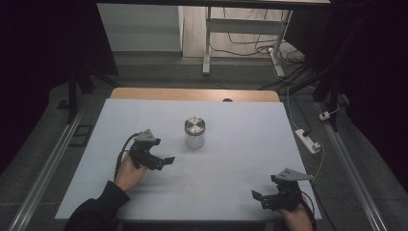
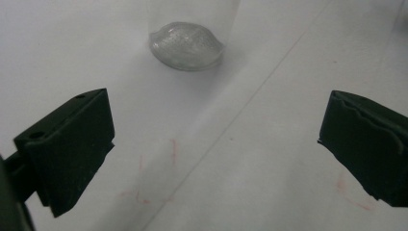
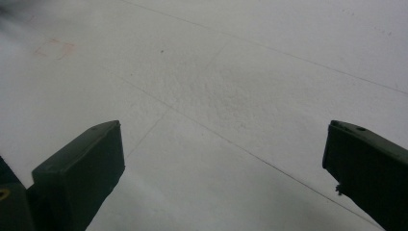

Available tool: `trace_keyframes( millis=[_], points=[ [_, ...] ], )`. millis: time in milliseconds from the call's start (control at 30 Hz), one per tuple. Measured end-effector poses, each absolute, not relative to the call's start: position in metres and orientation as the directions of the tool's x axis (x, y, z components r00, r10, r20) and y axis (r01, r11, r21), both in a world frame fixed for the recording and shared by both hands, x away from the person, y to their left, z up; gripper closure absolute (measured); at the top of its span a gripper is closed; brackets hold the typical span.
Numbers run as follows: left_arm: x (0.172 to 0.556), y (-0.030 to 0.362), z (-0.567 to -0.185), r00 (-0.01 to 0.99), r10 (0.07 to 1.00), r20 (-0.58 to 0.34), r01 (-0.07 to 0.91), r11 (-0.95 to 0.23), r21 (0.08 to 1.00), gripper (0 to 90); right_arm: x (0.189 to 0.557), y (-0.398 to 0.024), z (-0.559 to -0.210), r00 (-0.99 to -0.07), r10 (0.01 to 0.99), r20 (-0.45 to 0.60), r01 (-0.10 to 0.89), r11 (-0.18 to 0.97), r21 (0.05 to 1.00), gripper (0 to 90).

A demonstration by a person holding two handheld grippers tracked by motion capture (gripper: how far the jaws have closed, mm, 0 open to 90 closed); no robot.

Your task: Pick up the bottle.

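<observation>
Both tools are wide open and empty, and the left tool (image 1: 166,159) is approaching the jar (image 1: 195,132) just ahead; next it must reach around the glass body.

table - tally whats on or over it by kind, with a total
jars: 1, clear glass with a metal lid, standing on the table
grippers: 2, left gripper and right gripper, both with fingers apart and holding nothing
total: 3
</observation>
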State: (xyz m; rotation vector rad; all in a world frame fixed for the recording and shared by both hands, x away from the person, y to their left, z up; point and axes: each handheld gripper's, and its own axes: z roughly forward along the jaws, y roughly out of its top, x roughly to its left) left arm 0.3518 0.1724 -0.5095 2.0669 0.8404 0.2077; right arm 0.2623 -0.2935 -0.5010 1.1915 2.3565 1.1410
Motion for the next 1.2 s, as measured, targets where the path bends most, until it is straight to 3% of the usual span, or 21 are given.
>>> trace_keyframes(
  millis=[767, 1200],
  points=[
    [0.407, 0.125, -0.518, 0.749, 0.651, -0.124, 0.484, -0.41, 0.773, 0.0, 0.262, -0.293, -0.501, -0.636, 0.765, 0.104, 0.562, 0.366, 0.742, 1.2],
    [0.429, 0.099, -0.521, 0.779, 0.615, -0.121, 0.455, -0.423, 0.784, 0.0, 0.262, -0.293, -0.501, -0.638, 0.763, 0.107, 0.563, 0.367, 0.74, 1.2]
  ],
)
